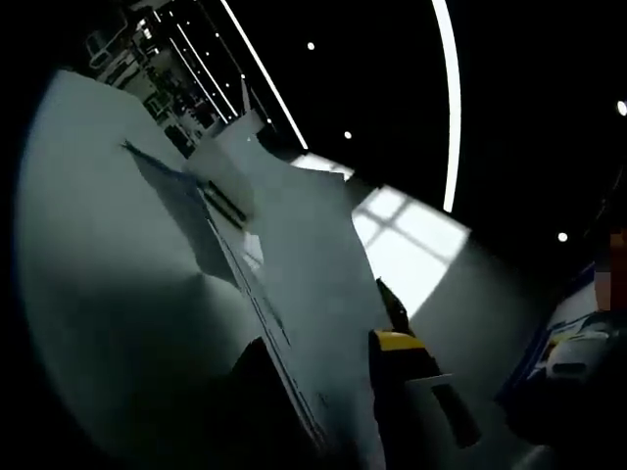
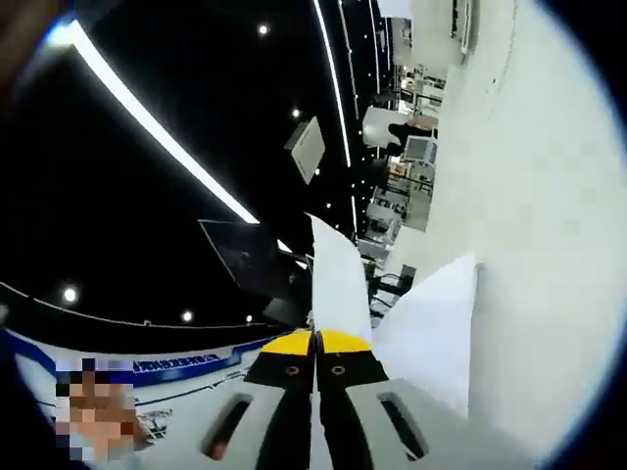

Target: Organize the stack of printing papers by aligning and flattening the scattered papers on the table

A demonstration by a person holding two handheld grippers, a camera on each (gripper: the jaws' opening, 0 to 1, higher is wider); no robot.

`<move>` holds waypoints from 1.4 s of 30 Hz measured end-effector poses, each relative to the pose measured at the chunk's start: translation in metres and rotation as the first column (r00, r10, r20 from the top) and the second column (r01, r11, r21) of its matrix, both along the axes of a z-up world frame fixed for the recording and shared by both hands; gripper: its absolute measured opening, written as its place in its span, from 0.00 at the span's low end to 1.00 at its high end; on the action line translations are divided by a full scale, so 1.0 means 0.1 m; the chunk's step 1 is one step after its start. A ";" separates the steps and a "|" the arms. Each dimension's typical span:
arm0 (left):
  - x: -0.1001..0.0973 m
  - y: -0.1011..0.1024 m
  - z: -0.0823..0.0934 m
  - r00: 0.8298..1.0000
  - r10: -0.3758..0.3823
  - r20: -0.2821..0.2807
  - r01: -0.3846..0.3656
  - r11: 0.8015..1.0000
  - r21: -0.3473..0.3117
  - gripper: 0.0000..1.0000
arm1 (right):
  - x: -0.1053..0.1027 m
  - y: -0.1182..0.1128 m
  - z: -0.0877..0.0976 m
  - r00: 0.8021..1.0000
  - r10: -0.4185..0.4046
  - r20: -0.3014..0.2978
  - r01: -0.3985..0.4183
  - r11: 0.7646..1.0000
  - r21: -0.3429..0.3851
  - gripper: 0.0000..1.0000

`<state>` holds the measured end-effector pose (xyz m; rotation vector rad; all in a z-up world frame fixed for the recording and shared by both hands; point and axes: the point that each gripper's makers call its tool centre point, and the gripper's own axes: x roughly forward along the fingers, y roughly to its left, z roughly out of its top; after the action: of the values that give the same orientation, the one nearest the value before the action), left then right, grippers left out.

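In the left gripper view a stack of white printing paper (image 1: 304, 264) stands lifted, its layered edge running down between my jaws. The left gripper (image 1: 323, 377) is shut on that stack, with a dark jaw on one side and a yellow-tipped jaw on the other. The white table (image 1: 108, 255) lies tilted behind it. In the right gripper view the right gripper (image 2: 315, 345) is shut on a thin white sheet (image 2: 338, 269) that rises from between its yellow tips. Another white sheet (image 2: 436, 323) curves up just beside it, in front of the table (image 2: 549, 225).
Both views are strongly rolled; a dark ceiling with light strips (image 2: 157, 127) lies beyond. Cluttered benches and equipment (image 2: 407, 147) stand past the table's far edge. A bright panel (image 1: 411, 235) and a blue and white object (image 1: 578, 352) lie to the right.
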<state>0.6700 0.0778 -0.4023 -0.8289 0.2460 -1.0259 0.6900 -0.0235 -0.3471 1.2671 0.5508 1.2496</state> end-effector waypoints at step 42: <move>0.01 0.02 -0.09 0.999 0.018 0.033 -0.020 0.997 0.075 0.10 | -0.09 0.02 -0.45 0.997 -0.075 0.002 0.074 0.988 -0.135 0.00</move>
<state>0.6706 0.0793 -0.4118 -0.7451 0.2473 -1.0056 0.6814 -0.0213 -0.3919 1.1653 0.5754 1.1296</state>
